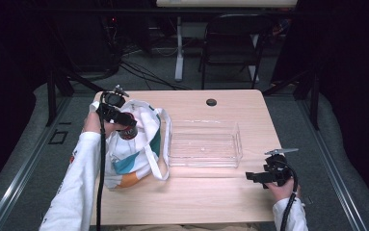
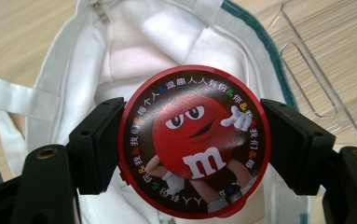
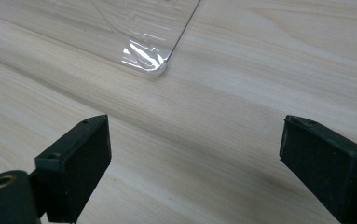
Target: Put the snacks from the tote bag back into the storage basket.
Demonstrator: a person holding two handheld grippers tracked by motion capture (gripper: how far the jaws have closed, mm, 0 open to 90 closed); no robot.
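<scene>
Between the left jaws: a round candy tin, clamped above an open tote bag.

Pressed on both sides by the left gripper (image 2: pixel 192 140), jaws closed against the rim of the candy tin (image 2: pixel 194 141), red-edged lid with a red cartoon candy figure and a ring of small characters facing the camera. Directly beyond the jaws, the white lining of the tote bag (image 2: pixel 134 56), mouth open under the tin, teal trim along its far edge, a white strap off to one side. Farther past that edge, the clear plastic tray (image 2: pixel 325 60) on the pale wooden table (image 2: pixel 17 32). Nearer the person's right, the right gripper (image 3: pixel 195 158) with jaws spread wide and holding nothing, bare tabletop between them, a corner of the tray just beyond.
</scene>
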